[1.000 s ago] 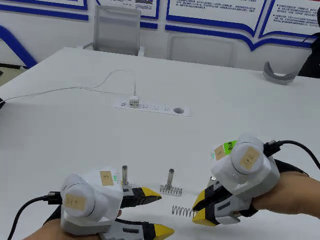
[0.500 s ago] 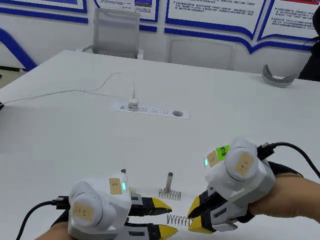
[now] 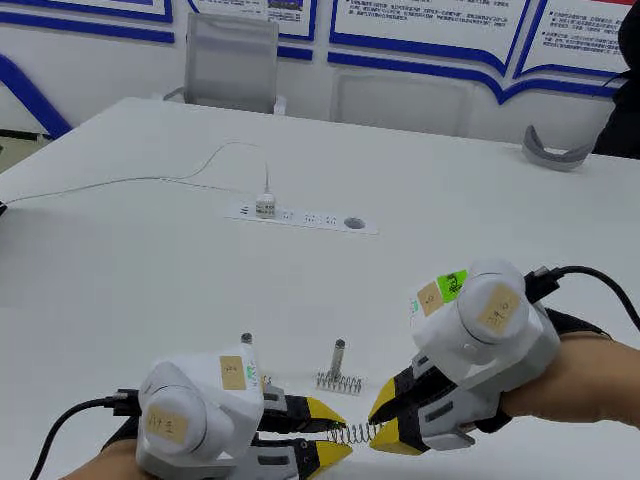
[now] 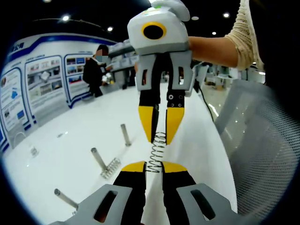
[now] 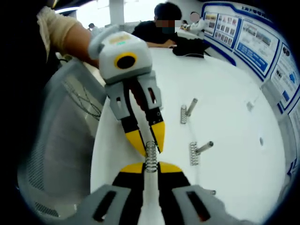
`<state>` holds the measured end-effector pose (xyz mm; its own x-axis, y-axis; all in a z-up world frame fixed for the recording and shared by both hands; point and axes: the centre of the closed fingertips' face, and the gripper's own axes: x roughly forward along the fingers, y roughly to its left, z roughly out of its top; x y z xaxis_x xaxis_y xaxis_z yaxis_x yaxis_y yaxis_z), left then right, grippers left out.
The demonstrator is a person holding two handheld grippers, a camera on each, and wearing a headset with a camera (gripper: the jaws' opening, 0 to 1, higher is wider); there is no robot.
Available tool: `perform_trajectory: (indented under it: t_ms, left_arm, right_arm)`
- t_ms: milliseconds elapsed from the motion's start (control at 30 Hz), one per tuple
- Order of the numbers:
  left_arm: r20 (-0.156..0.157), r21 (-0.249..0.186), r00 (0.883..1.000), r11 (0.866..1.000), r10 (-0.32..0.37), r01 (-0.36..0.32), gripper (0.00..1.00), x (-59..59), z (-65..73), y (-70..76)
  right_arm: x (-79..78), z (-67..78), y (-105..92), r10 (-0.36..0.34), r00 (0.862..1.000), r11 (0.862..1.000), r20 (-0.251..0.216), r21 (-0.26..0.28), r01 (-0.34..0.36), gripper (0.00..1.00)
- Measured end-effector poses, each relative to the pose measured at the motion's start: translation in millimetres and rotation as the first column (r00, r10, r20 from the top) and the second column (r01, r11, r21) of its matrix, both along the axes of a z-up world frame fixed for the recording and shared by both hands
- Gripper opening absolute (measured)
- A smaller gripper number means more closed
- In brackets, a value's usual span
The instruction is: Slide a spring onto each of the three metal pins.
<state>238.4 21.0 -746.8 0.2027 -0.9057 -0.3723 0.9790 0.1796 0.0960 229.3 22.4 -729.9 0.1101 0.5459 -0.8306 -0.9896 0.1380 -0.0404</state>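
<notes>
Head view: you hold the spring just your side of the middle pin. Left gripper view: left gripper and right gripper each clamp an end, and a bare pin stands beyond the middle pin. Right gripper view: a seated spring at the middle pin's foot. Likely the last one: free one end, then thread it.

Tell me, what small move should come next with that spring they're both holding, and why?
Probably one gripper lets go: the left gripper and right gripper each pinch an end of the spring, which cannot slide onto the bare pin with both ends gripped.
</notes>
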Motion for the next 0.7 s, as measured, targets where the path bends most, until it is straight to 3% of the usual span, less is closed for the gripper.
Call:
perform_trajectory:
  t_ms: [333, 700]
  left_arm:
    - [0.000, -0.002, 1.000, 1.000, -0.006, 0.006, 0.11, -2.0, 0.7, -0.6]
    - [-0.031, -0.026, 1.000, 1.000, -0.002, 0.001, 0.11, -2.5, 2.1, -2.4]
  right_arm:
    - [0.9, 12.6, 15.4, 0.010, 1.000, 0.999, 0.025, 0.042, -0.011, 0.12]
    - [1.5, 18.6, 26.4, 0.002, 0.999, 0.996, 0.036, 0.090, -0.005, 0.12]
